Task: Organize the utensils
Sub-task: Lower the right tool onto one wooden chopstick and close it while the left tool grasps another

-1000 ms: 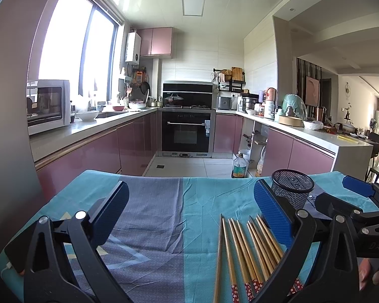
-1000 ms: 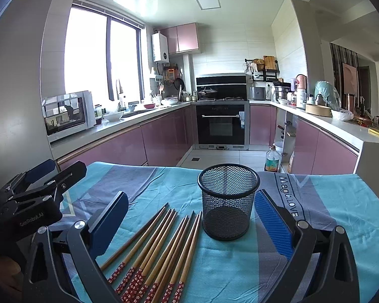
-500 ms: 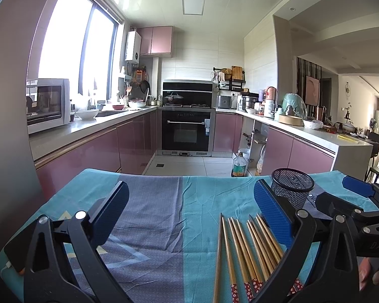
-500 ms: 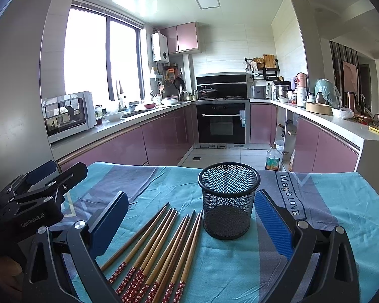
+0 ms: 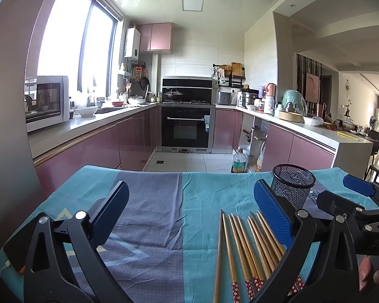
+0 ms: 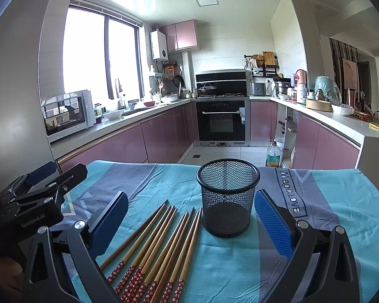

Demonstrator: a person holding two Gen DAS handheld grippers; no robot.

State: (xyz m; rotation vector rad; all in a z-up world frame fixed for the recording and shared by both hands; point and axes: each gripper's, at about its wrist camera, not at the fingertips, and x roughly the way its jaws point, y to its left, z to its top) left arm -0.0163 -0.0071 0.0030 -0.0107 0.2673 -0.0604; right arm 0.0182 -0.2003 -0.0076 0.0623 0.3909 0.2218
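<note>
Several wooden chopsticks (image 6: 161, 245) with red patterned ends lie side by side on the blue-and-grey tablecloth (image 6: 240, 265). They also show in the left wrist view (image 5: 247, 247). A black mesh cup (image 6: 227, 197) stands upright and empty just right of their tips, also in the left wrist view (image 5: 291, 186). My right gripper (image 6: 189, 214) is open and empty, above the chopsticks and cup. My left gripper (image 5: 189, 209) is open and empty, to the left of the chopsticks; its right finger (image 5: 273, 214) is over them.
The table's far edge (image 5: 189, 171) drops to the kitchen floor, where an oil bottle (image 5: 238, 161) stands. Purple cabinets and counters run along both sides, with an oven (image 5: 187, 126) at the back. The other gripper shows in each view's side (image 6: 32, 202).
Both grippers have barely moved; the views shifted only slightly. Chopsticks and cup have not moved.
</note>
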